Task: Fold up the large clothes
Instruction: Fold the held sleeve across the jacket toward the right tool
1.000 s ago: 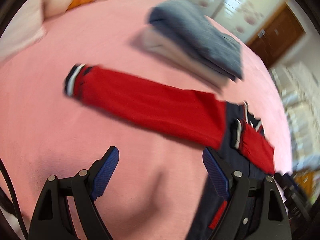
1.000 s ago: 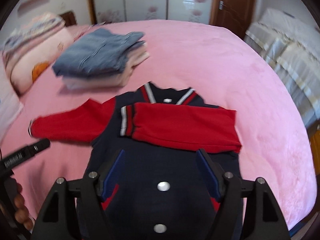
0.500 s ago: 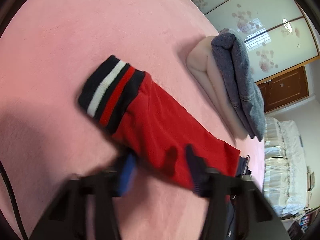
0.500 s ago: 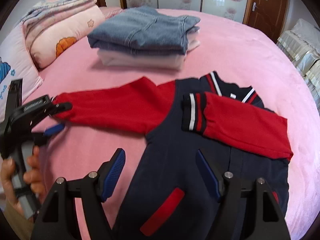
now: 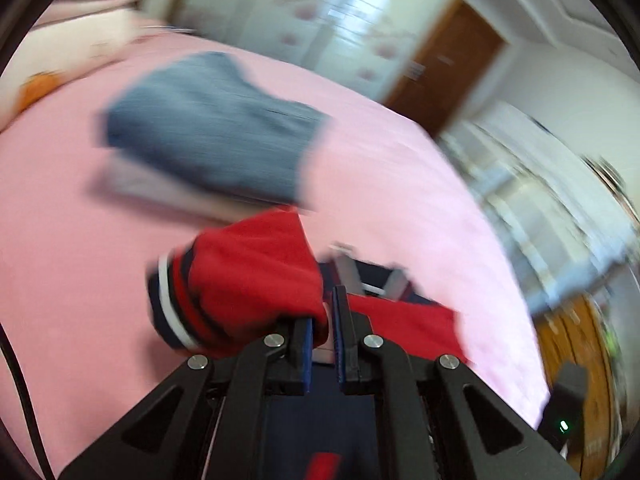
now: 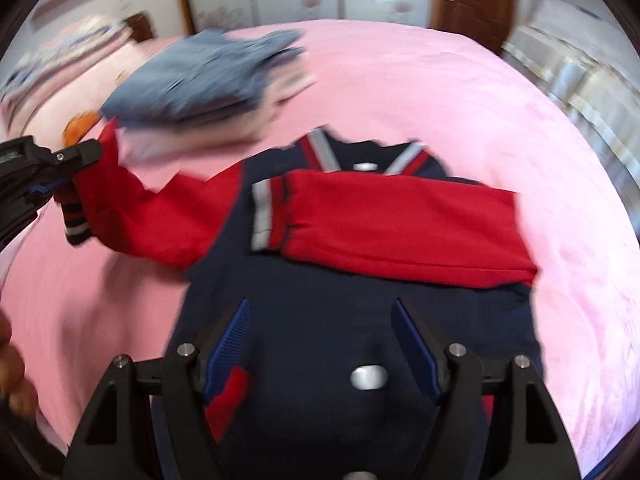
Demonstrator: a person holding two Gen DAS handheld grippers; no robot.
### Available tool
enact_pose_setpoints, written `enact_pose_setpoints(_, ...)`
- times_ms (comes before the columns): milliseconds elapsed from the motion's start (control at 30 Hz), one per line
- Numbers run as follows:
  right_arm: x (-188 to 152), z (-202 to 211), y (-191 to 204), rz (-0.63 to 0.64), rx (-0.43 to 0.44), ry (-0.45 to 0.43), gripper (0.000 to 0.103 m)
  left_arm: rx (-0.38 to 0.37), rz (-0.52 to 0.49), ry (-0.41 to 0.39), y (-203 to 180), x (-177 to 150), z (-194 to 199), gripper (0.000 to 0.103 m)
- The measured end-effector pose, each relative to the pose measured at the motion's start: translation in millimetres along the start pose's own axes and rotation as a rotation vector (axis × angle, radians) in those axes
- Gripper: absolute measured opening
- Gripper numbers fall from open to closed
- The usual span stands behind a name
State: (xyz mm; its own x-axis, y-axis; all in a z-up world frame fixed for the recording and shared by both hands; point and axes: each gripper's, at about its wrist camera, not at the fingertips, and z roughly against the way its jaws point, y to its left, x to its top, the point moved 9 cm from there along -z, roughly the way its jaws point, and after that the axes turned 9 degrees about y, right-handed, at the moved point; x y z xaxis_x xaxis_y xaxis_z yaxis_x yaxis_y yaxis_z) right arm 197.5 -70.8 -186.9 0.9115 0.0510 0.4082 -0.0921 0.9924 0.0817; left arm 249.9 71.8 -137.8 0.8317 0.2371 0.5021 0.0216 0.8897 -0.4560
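Now left hand-held gripper (image 5: 322, 334) clenched on red sleeve (image 5: 256, 280); right hand-held gripper (image 6: 322, 344) released above jacket (image 6: 320, 320).

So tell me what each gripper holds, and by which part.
Left gripper: shut on the jacket's red sleeve, near its striped cuff. Right gripper: open, holding nothing.

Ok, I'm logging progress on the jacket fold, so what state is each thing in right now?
Left gripper: jaws shut on the left sleeve.
Left sleeve: lifted at the cuff, not yet folded in.
Right sleeve: folded across the chest.
Jacket: flat on the bed, front up.
Right gripper: jaws open, empty, over the jacket.
Stack of clothes: folded.
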Motion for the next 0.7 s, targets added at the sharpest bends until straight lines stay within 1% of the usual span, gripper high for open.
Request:
enact_pose_setpoints(67,0.2,2.5,-23.6,-0.04,-0.01,-0.006,0.073,-0.023,-0.055,0.063,-31.3,-9.1,-26.7,0.006)
enact_pose_setpoints(133,-3.1,1.8,-51.4,-0.083,-0.029,-0.001,0.073,-0.031,-0.088,0.15,-52.0,-25.0,-58.7,0.01)
enact_pose_setpoints(200,-7.8,-1.7,-71.1,-0.111,-0.04,0.015,0.073,-0.043,-0.096,0.258,-61.3,-47.2,-89.0,0.029)
enact_pose_setpoints(267,-14.0,-6.5,-86.7,-0.137,-0.042,0.031,0.073,-0.059,-0.067,0.334,-60.6,-69.4,-104.5,0.036)
enact_pose_setpoints(300,-16.9,-8.3,-93.4,-0.149,-0.037,0.036,0.073,-0.079,-0.039,0.379,-59.7,-78.7,-112.9,0.041)
enact_pose_setpoints(367,-19.6,-10.2,-99.4,-0.156,-0.027,0.039,0.073,-0.104,0.004,0.411,-55.2,-86.5,-119.3,0.047)
enact_pose_setpoints(400,-19.8,-10.9,-100.9,-0.155,-0.021,0.037,0.073,-0.112,0.016,0.412,-54.0,-88.9,-118.7,0.05)
enact_pose_setpoints(433,-19.6,-11.0,-101.1,-0.153,-0.018,0.035,0.073,-0.115,0.025,0.406,-50.6,-92.4,-115.5,0.051)
enact_pose_setpoints(567,-12.4,-7.2,-93.8,-0.124,0.012,0.001,0.073,-0.098,0.021,0.327,-39.9,-83.5,-94.2,0.055)
enact_pose_setpoints(667,-5.8,-3.3,-84.9,-0.09,0.028,-0.025,0.073,-0.034,0.037,0.237,-25.8,-69.7,-71.0,0.057)
enact_pose_setpoints(700,-3.3,-3.3,-80.9,-0.081,0.045,-0.029,0.073,-0.014,0.047,0.218,-17.6,-63.5,-65.3,0.058)
